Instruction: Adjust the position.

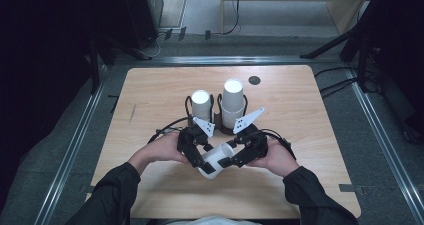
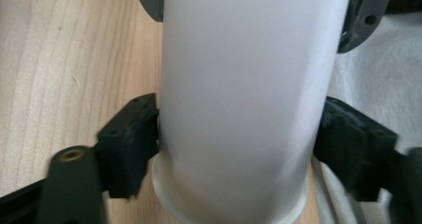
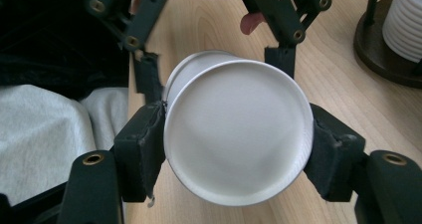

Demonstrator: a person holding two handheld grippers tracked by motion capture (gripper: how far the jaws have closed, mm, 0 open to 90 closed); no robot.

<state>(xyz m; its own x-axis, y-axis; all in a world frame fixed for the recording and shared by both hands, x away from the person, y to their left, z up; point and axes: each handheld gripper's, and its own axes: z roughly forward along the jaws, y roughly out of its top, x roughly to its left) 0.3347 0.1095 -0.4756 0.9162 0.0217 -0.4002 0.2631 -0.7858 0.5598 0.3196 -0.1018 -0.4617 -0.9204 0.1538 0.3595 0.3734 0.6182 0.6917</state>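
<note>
Wooden table [image 1: 150, 100] beneath me, I'm clamping my right gripper [image 3: 238, 149] on the white cup's [image 1: 216, 159] closed base, while my left gripper [image 2: 239, 149] is pinching its rim end; its long axis is lying between them, stacked cups [image 1: 233, 102] beyond.

Cup [image 3: 238, 142]: white paper, matt, smooth, with rolled rim. Stacked cups [image 1: 233, 101], far centre: the same white matt paper. Stand base [image 3: 385, 59]: dark, smooth, faint sheen. Table [image 1: 300, 130]: pale wood-grain, satin. Gripper pads [image 3: 142, 147]: black, matt, rough-edged; brass-coloured metal fasteners. Sleeve [image 1: 112, 195]: dark cloth.
</note>
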